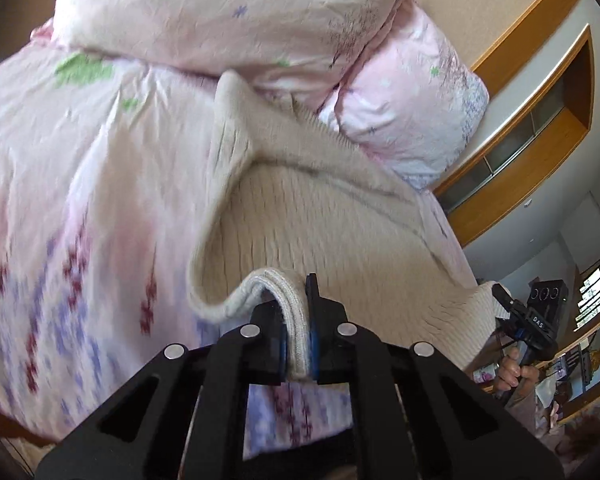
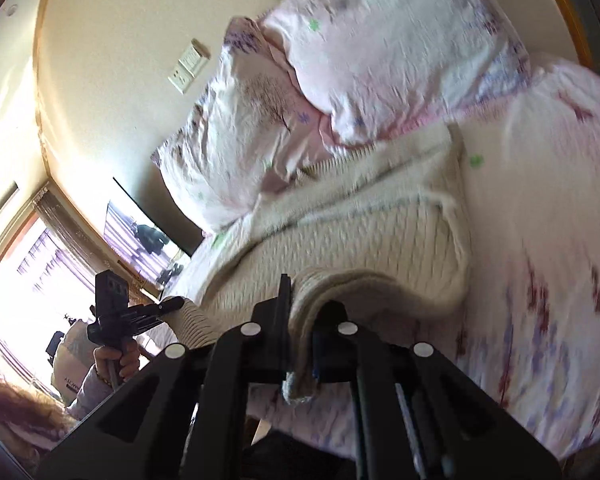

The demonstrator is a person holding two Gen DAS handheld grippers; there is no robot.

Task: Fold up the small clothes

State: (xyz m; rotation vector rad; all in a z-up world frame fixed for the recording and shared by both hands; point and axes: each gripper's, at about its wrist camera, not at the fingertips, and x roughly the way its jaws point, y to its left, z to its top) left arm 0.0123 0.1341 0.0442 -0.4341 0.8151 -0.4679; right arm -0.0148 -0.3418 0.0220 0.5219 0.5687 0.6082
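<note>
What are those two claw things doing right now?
Left gripper: closed on the cream ribbed knit sweater.
Right gripper: closed on the same sweater's edge.

Right gripper [image 2: 300, 332]: fingers [image 2: 283, 304] clamped on folded hem of cream knit sweater [image 2: 340, 236]. Sweater spread over floral bed [image 2: 540, 264]. Two pillows [image 2: 380, 40] beyond sweater, one overlapping its far edge. Left gripper [image 2: 168, 304], lower left, pinching sweater's other corner. Window [image 2: 28, 264] behind.
</note>
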